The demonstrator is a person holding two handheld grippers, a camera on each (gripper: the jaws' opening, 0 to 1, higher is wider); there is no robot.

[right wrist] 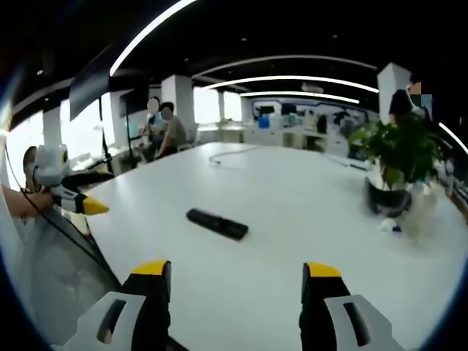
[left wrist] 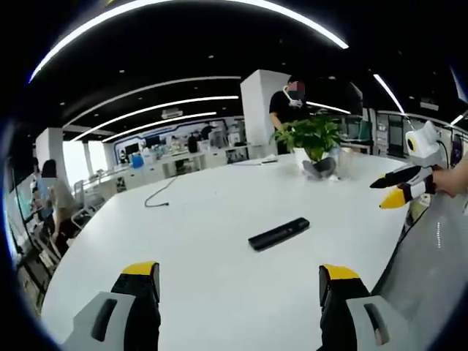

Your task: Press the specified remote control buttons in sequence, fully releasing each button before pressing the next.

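The black remote control [left wrist: 278, 233] [right wrist: 216, 224] lies flat mid-counter [left wrist: 205, 212] [right wrist: 307, 212], untouched. Both the left claw [left wrist: 239, 281] and the right claw [right wrist: 238, 281] hover spread, well back from it, near a potted plant [left wrist: 316, 142] [right wrist: 398, 161].

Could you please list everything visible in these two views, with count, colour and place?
remote control: one, black, lying flat near the middle of the table, clear of both grippers
table: one, white, large
potted plant: one, green leaves, on the table's far side beyond the remote control
cable: one, dark, trailing on the table's far part
people: several in the office background, standing or seated
ceiling lights: long white strips overhead
left gripper: one, grey with yellow tips, jaws apart over the table, holding nothing
right gripper: one, same colours, jaws apart over the table, holding nothing
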